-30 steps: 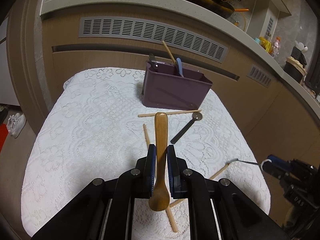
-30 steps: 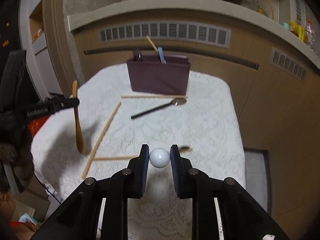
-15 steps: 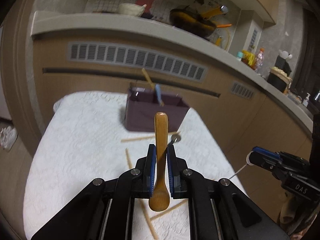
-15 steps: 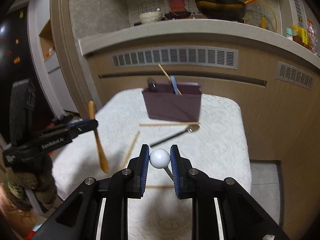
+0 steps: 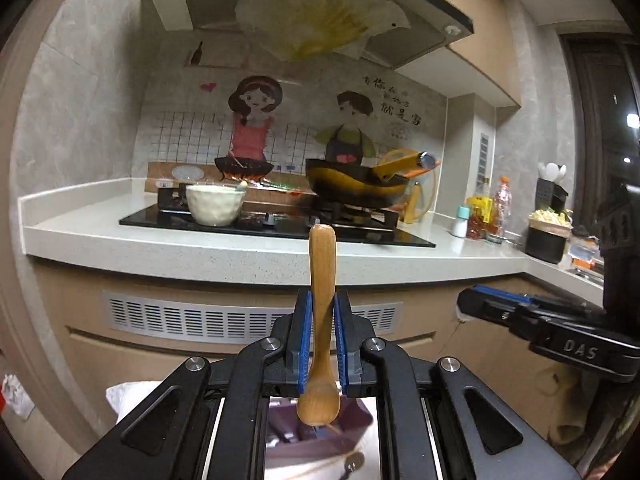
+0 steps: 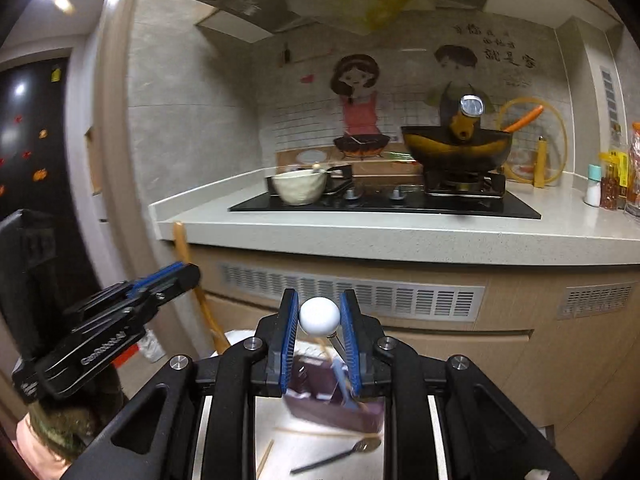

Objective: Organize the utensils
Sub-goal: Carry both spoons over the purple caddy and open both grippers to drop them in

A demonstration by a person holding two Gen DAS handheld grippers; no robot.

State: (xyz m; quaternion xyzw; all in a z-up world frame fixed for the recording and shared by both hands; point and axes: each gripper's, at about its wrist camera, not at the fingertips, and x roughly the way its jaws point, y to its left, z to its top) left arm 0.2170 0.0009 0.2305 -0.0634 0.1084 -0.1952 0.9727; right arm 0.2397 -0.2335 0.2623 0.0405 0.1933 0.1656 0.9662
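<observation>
Left gripper [image 5: 320,340] clamps wooden spoon [image 5: 320,304]; right gripper [image 6: 319,336] pinches white-knobbed utensil [image 6: 319,316]. Both sit above purple holder [image 6: 320,404]; best to lower each slowly, w/ handles vertical.

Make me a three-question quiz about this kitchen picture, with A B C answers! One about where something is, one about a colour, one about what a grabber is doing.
1. Where is the white bowl?
A. on the black stovetop
B. on the floor
C. inside the purple box

2. What colour is the ball between the right gripper pads?
A. red
B. white
C. green

3. What is the left gripper doing?
A. hanging open and empty
B. gripping a fork
C. clamped on a wooden spoon

Answers: 1 A, the bowl sits on the stovetop beside the wok. 2 B, the ball is plainly white. 3 C, the blue pads squeeze the spoon's handle.
</observation>
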